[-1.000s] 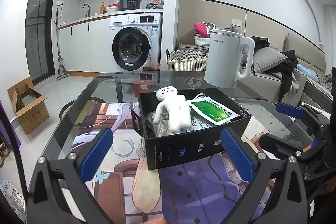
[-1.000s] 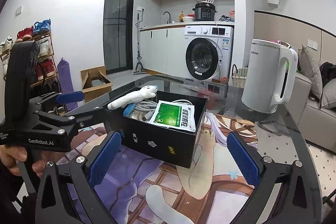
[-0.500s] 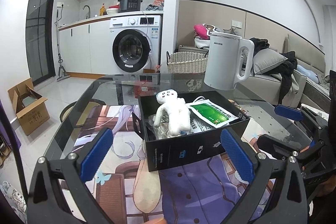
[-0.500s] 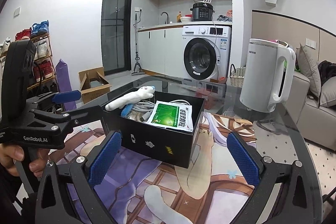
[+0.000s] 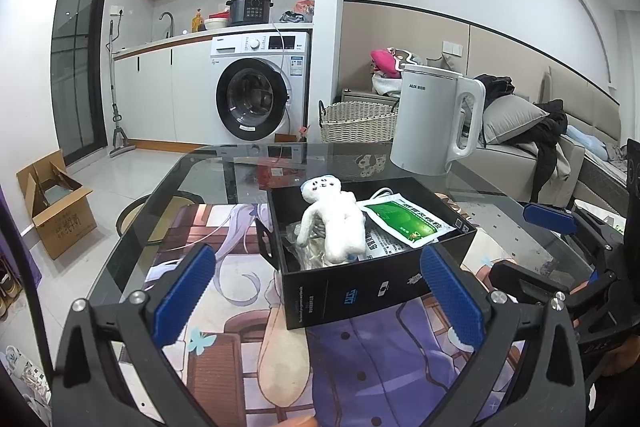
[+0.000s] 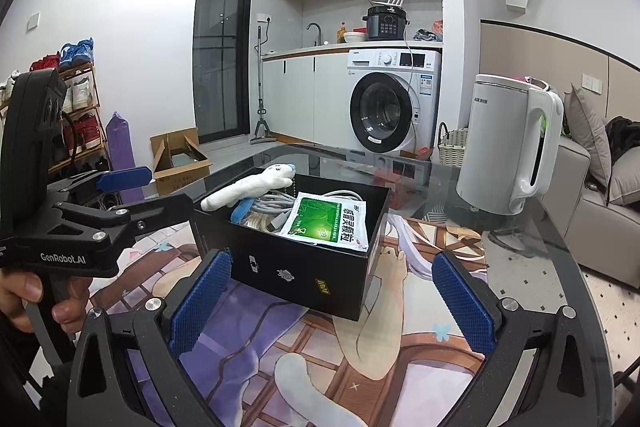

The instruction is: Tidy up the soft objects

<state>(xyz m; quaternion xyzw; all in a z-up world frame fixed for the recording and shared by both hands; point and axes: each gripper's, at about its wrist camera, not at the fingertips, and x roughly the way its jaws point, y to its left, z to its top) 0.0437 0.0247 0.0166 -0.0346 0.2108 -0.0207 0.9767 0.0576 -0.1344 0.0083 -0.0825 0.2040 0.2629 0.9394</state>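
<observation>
Bright, sharp views, fisheye-bent edges, glare on glass table (image 5: 224,167)

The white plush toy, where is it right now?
The plush toy lies in the black box on the table, on the box's left side in the left wrist view, next to the green packet. Neither gripper touches it.

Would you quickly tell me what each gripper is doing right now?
Left gripper: open, holding nothing.
Right gripper: open, holding nothing.
</observation>
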